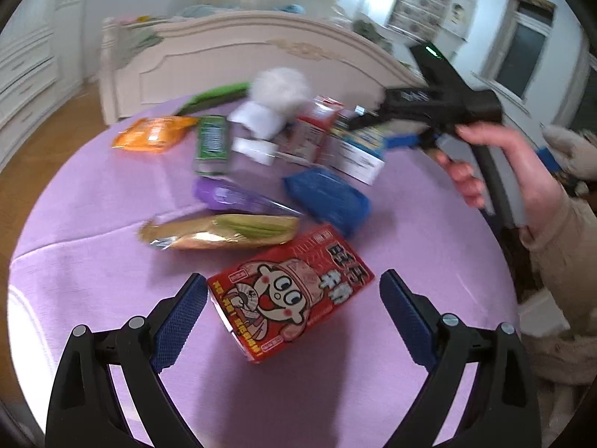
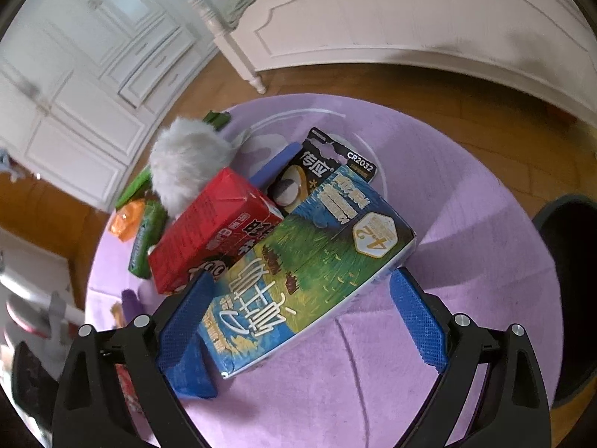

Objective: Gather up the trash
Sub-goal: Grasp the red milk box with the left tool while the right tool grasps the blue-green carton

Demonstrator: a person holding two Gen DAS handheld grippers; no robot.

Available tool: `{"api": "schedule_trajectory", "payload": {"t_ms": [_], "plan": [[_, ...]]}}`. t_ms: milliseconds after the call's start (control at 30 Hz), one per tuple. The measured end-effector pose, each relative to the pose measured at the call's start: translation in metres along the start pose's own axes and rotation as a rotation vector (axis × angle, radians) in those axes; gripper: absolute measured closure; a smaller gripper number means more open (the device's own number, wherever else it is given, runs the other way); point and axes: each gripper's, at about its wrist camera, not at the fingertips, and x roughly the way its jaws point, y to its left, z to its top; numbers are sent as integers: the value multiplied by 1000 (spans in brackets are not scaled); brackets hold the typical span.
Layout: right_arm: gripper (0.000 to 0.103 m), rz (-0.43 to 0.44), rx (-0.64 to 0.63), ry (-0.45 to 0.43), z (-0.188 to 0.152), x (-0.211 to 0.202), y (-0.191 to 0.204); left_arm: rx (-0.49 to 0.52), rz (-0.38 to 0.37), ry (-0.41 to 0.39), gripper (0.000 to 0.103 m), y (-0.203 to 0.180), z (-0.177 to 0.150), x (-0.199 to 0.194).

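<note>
A round table under a purple cloth point(image 1: 93, 261) holds scattered trash. My left gripper point(image 1: 294, 317) is open just above the cloth. A red milk carton with a cartoon face point(image 1: 294, 295) lies flat between its fingers; the left pad is close to one corner, the right pad stands clear. A hand point(image 1: 496, 171) holds my right gripper point(image 2: 302, 317), which is open low over the pile. A blue-and-green milk carton point(image 2: 309, 261) lies tilted between its pads, leaning against a second red carton point(image 2: 209, 231). I cannot see either pad pressing on it.
Around lie an orange packet point(image 1: 153, 134), a green pack point(image 1: 212, 142), a purple wrapper point(image 1: 231, 198), a blue bag point(image 1: 324, 198), a gold-green wrapper point(image 1: 224, 231), a white fluffy ball point(image 2: 186, 164) and a battery card point(image 2: 328, 164). A black bin point(image 2: 567, 280) stands on the floor; a bed footboard point(image 1: 242, 56) rises behind.
</note>
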Motion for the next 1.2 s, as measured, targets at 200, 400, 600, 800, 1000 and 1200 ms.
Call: {"api": "schedule_trajectory", "payload": {"t_ms": [200, 400, 600, 800, 1000, 1200], "plan": [[10, -68, -106, 14, 1, -9, 3, 129, -80, 54, 10, -41, -7, 2], [10, -8, -34, 35, 5, -2, 3, 128, -23, 49, 10, -41, 0, 4], [6, 11, 47, 28, 13, 18, 10, 201, 9, 53, 11, -55, 6, 12], [6, -27, -31, 20, 16, 22, 23, 228, 49, 106, 37, -66, 1, 31], [23, -59, -269, 69, 4, 12, 43, 182, 47, 94, 52, -68, -1, 29], [24, -174, -331, 90, -14, 8, 40, 127, 80, 83, 52, -65, 1, 29]]}}
